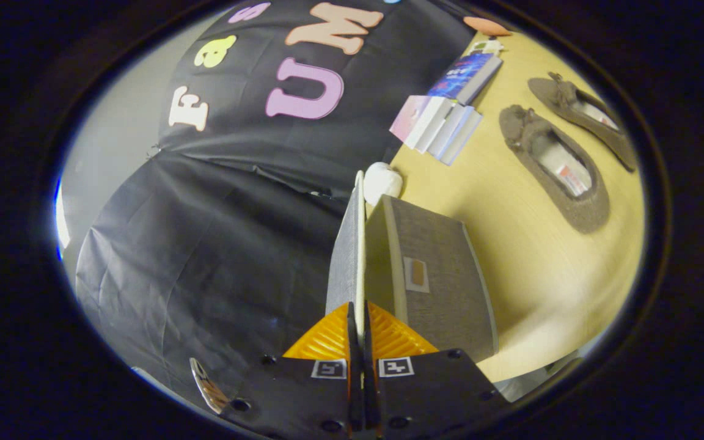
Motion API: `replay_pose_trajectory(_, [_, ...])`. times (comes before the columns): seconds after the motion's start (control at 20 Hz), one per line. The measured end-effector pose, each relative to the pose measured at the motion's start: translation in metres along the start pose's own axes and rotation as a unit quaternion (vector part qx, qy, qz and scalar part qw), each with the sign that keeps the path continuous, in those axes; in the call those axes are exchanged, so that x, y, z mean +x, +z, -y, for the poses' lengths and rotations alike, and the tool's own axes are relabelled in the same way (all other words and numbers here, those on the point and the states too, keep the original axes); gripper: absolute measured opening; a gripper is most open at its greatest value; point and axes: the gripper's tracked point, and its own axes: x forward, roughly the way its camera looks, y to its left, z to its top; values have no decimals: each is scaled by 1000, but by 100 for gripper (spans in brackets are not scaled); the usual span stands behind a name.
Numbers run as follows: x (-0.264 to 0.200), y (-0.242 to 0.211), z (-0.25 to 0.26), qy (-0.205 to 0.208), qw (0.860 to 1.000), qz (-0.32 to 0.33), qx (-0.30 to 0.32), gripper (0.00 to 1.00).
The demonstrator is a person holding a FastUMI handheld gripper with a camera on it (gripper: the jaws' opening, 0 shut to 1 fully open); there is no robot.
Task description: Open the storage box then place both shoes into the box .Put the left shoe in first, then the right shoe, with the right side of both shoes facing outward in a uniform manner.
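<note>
No legible text anywhere. My hand-held gripper (358,318) carries two square black-and-white markers, patterns only. Small tag on the storage box (443,275): blank tan patch. Book covers (465,72) and shoe insole labels (572,174): too blurred to read.

I have the gripper (358,333) closed on the lid (347,256), which stands away from the storage box (440,281) just beside it on the table (529,269). Beyond the box lie two shoes (557,168) (584,116) side by side, with a row of books (443,119) near them against the wall and a small cup (381,181) just behind the box.
</note>
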Motion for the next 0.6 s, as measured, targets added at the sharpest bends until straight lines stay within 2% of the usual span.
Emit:
replay_pose_trajectory(0.2, [-2,5,-50,27,998,-2,-63,9])
replay_pose_trajectory(0.6, [18,-13,-139,70,988,-29,-133,11])
